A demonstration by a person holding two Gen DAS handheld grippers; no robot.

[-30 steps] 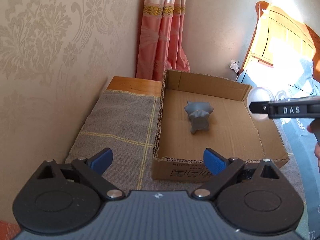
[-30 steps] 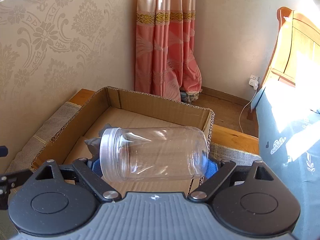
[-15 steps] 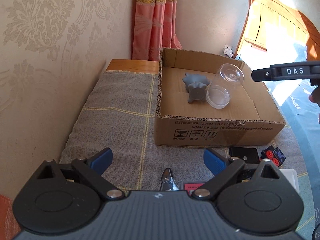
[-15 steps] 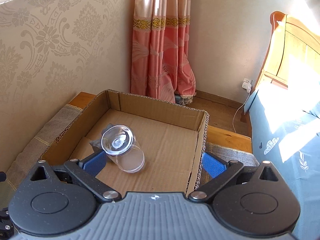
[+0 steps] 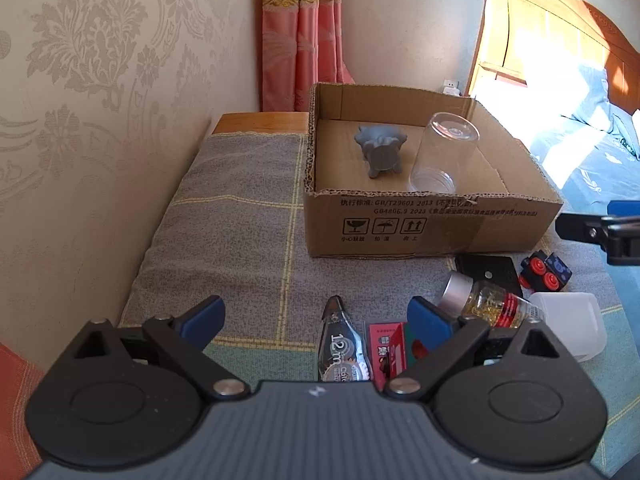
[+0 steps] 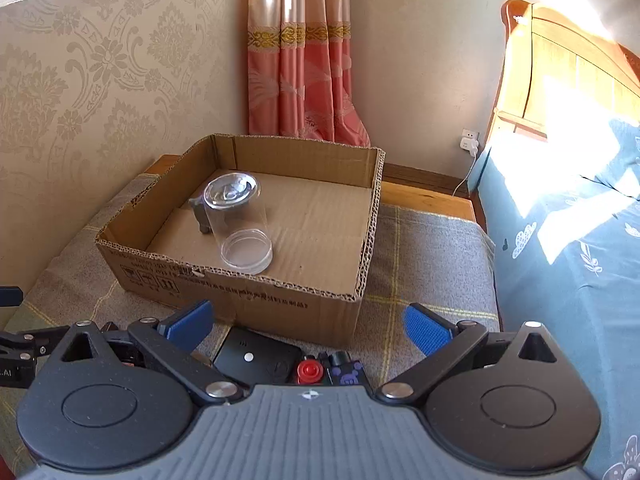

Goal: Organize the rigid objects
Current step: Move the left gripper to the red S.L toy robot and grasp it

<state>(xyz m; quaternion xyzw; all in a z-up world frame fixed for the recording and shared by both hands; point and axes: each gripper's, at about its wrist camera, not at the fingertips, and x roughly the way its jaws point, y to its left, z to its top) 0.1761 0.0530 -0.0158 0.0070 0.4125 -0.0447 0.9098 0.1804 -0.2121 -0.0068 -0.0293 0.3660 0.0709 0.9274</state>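
Note:
A cardboard box (image 5: 432, 232) (image 6: 240, 292) stands on the grey checked cloth. Inside it a clear plastic jar (image 5: 442, 156) (image 6: 240, 224) stands mouth down beside a grey figurine (image 5: 380, 150) (image 6: 199, 212). My left gripper (image 5: 316, 318) is open and empty, low over the cloth in front of the box. Under it lie a correction tape (image 5: 340, 344) and a red packet (image 5: 388, 348). My right gripper (image 6: 308, 326) is open and empty in front of the box, above a black flat case (image 6: 256, 360) and a toy block with red studs (image 6: 320, 370).
A small bottle with a silver cap (image 5: 484, 300), the black case (image 5: 486, 272), the toy block (image 5: 546, 270) and a white plastic container (image 5: 568, 320) lie in front of the box. A wall stands to the left, a bed (image 6: 580, 240) to the right.
The right gripper let go of the clear jar in the box and drew back out. Both grippers have pulled back toward the near side of the cloth.

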